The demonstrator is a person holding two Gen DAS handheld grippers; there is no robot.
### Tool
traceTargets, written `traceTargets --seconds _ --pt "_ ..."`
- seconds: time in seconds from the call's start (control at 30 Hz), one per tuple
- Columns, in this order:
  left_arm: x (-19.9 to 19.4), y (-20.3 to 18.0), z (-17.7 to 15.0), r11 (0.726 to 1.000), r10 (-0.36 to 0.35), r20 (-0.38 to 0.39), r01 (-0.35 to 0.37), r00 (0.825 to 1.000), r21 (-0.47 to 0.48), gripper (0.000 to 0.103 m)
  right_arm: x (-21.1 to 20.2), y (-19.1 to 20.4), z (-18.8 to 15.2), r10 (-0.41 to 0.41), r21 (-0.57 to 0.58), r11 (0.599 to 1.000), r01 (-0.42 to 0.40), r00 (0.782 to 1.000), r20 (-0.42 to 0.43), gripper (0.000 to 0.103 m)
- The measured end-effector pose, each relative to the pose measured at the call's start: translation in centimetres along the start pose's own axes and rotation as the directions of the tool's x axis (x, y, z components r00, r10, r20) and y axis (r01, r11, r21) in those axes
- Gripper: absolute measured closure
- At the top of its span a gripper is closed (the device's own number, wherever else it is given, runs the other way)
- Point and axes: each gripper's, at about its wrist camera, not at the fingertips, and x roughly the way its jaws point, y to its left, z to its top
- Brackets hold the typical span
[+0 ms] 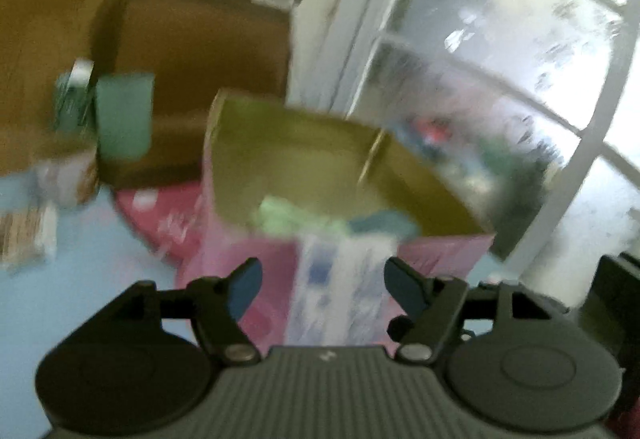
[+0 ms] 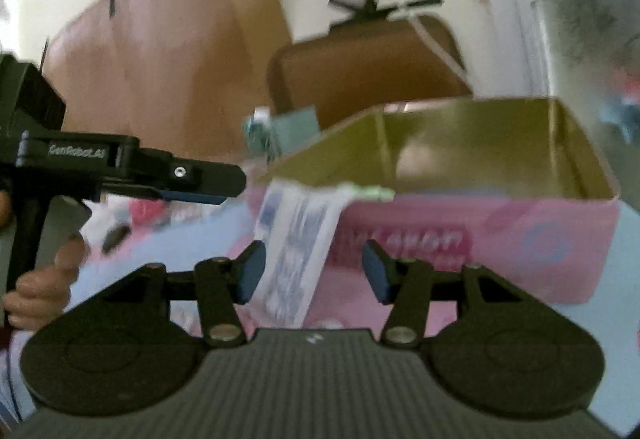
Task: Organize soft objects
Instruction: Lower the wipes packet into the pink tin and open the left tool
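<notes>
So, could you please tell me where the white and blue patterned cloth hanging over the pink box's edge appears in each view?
Left wrist view: the patterned cloth hangs down the box's near wall, low centre, between the open left gripper fingers.
Right wrist view: the cloth drapes over the box's left corner, centre left.
Shared landmark: the pink box with its gold inside.

Each tool, the left tool (image 1: 323, 289) and the right tool (image 2: 314, 271), has a grey ribbed body, two round black discs, black link arms with silver rivets and blue pads, and the left tool's side bears white lettering and one small silver screw.
</notes>
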Motion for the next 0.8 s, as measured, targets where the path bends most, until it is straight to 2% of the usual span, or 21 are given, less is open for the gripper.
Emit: traceTargets --seconds 0.03,0.07,0.1,0.13,0.2,0.33,0.43,0.53,0.57,0.6,0.67,0.73,0.8 --pt "0.7 0.5 -0.4 1.0 0.002 -0.031 -0.002 1.0 -0.03 0.038 0.9 0.2 -0.3 -0.01 -0.01 1.0 0.009 0.999 -0.036 0.047" --pt "1.6 1.0 -0.8 0.998 -0.015 -0.064 0.011 0.998 -0.062 0.048 1.6 0.2 -0.5 -0.007 -0.011 1.0 0.006 0.998 -0.064 0.053" --pt "2.5 1.5 -1.1 0.995 -0.04 -0.098 0.031 0.994 -0.093 0.062 2.4 0.3 -0.8 0.011 -0.009 1.0 -0.011 0.996 -0.087 0.072" --pt "3.1 1.8 -1.4 0.992 -0.065 -0.126 0.05 0.99 -0.12 0.06 2.9 0.5 -1.0 0.037 -0.008 0.999 -0.038 0.994 -0.106 0.073" --pt "2.8 1.4 -1.4 0.993 -0.061 -0.112 0.049 0.992 -0.109 0.06 2.8 1.4 -1.1 0.018 -0.043 0.999 -0.022 0.996 -0.091 0.076" --pt "0.7 -0.3 0.6 0.995 -0.081 -0.031 0.079 0.996 -0.052 0.06 0.6 1.7 0.0 0.02 -0.053 0.998 -0.019 1.0 0.015 0.077" --pt "0.8 -2.0 3.5 0.997 -0.07 0.03 0.071 0.997 -0.005 0.054 -0.3 0.9 2.0 0.002 -0.004 1.0 -0.001 0.994 0.11 0.078" --pt "2.5 -3.2 6.0 1.0 -0.023 0.068 0.022 0.997 0.019 0.034 1.2 -0.5 4.0 -0.061 0.046 0.997 0.055 0.987 0.148 0.074" --pt "3.4 -3.5 6.5 1.0 0.003 0.074 -0.005 0.997 0.025 0.028 2.2 -0.9 4.4 -0.113 0.05 0.993 0.106 0.979 0.17 0.072" --pt "4.0 -3.6 6.8 0.999 0.04 0.075 -0.042 0.996 0.016 0.028 3.1 -1.2 4.6 -0.183 0.045 0.983 0.178 0.966 0.182 0.065" --pt "3.9 -3.2 6.7 0.999 0.049 0.077 -0.048 0.996 -0.019 0.028 4.3 -2.2 4.5 -0.28 0.049 0.96 0.276 0.944 0.174 0.063" --pt "2.2 -2.3 5.9 0.999 0.028 0.108 -0.025 0.994 -0.028 0.028 3.7 -3.5 3.9 -0.266 0.146 0.959 0.242 0.948 0.177 0.063" --pt "-0.3 -1.3 4.8 0.998 0.06 0.155 -0.056 0.986 -0.028 0.028 2.4 -4.3 3.1 -0.251 0.191 0.958 0.215 0.949 0.192 0.063"
